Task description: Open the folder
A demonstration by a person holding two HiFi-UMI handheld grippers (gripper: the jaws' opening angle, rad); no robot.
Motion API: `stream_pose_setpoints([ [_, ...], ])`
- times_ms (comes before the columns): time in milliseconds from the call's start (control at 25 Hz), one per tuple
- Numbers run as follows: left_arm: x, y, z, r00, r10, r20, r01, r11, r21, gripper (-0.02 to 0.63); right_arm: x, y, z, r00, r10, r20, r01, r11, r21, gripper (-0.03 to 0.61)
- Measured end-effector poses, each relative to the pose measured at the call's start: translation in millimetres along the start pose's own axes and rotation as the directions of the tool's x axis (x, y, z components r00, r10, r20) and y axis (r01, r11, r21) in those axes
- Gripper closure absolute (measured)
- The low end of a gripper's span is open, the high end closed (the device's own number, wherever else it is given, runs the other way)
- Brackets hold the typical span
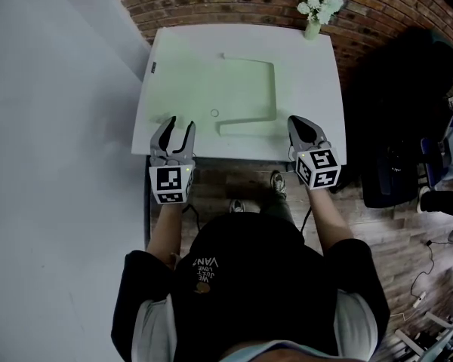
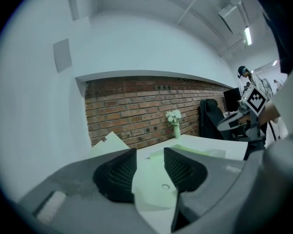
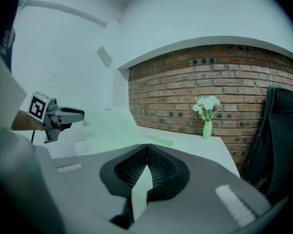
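Although the pale green folder (image 1: 245, 89) lies in the middle of the white surface (image 1: 317, 81), the gripper views show one pale sheet (image 2: 110, 141) of it standing up at its left side. The cover therefore seems already lifted, at least partly; whether it is laid fully back cannot be told. The left gripper (image 1: 180, 124) hovers at the near edge, its fingers wide apart with nothing between them. The right gripper (image 1: 300, 123), near the folder's near right corner, has its fingers closed together and empty. Neither grips the folder. What is probably left is to press the cover flat.
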State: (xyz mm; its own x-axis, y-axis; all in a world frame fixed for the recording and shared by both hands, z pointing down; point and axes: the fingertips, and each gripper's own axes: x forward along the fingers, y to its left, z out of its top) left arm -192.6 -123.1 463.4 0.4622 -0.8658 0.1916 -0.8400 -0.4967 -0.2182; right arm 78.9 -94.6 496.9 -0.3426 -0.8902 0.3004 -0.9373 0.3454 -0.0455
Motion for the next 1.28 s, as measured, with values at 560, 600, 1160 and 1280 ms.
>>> stream_pose_setpoints([
  [560, 4, -40, 6, 0.993, -0.112, 0.024, 0.112, 0.994, -0.01, 0.492, -19, 27, 20, 0.996, 0.022, 0.087, -0.025, 0.999, 0.041, 0.58],
  [600, 4, -42, 7, 0.993, -0.117, 0.028, 0.118, 0.993, -0.012, 0.499, -20, 29, 21, 0.996, 0.025, 0.09, -0.029, 0.999, 0.044, 0.58],
  [1160, 0, -65, 9, 0.983, -0.178, 0.053, 0.18, 0.983, -0.027, 0.571, -28, 49, 30, 0.992, 0.06, 0.115, -0.065, 0.997, 0.041, 0.58],
  [1280, -1, -70, 9, 0.98, -0.192, 0.047, 0.194, 0.98, -0.034, 0.578, -29, 53, 31, 0.991, 0.066, 0.119, -0.072, 0.996, 0.047, 0.58],
])
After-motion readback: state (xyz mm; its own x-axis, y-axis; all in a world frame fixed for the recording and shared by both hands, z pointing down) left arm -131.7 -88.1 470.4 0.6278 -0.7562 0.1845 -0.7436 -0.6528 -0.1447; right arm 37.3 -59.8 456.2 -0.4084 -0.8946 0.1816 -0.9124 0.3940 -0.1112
